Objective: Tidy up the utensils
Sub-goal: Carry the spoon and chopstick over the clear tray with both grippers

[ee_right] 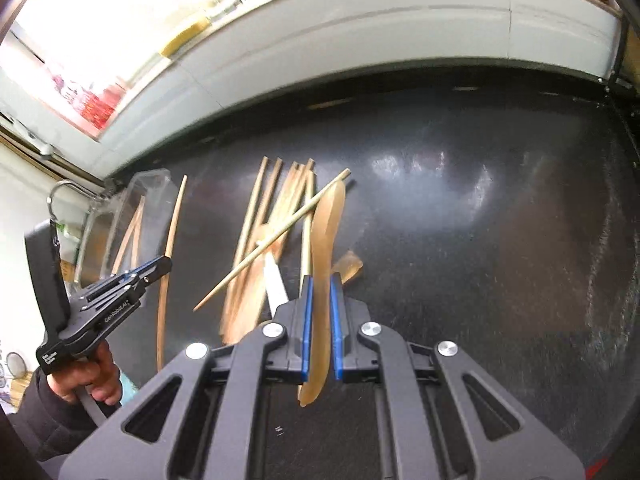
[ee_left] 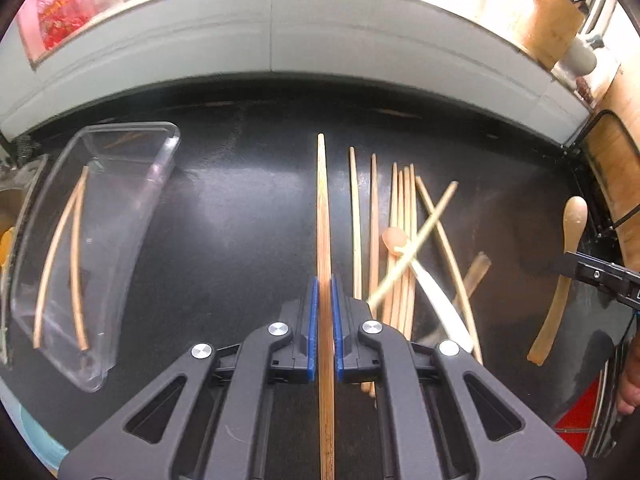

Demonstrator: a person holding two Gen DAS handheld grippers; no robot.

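Observation:
My left gripper (ee_left: 325,280) is shut on a long wooden chopstick (ee_left: 323,208) that points away along the black counter (ee_left: 240,208). It also shows in the right wrist view (ee_right: 154,266). My right gripper (ee_right: 319,282) is shut on a tan translucent spoon (ee_right: 326,232), also seen in the left wrist view (ee_left: 562,272). A pile of several chopsticks (ee_left: 400,240) lies to the right of the left gripper, with a white-handled spoon (ee_left: 436,296) and another tan spoon handle (ee_left: 476,272) among them. A clear plastic box (ee_left: 132,184) at the left holds two chopsticks (ee_left: 74,256).
A white tiled ledge (ee_left: 280,40) runs along the back of the counter. A wooden knife block (ee_left: 554,24) stands at the back right. A sink edge (ee_left: 8,200) lies left of the box. The person's hand (ee_right: 86,376) holds the left gripper.

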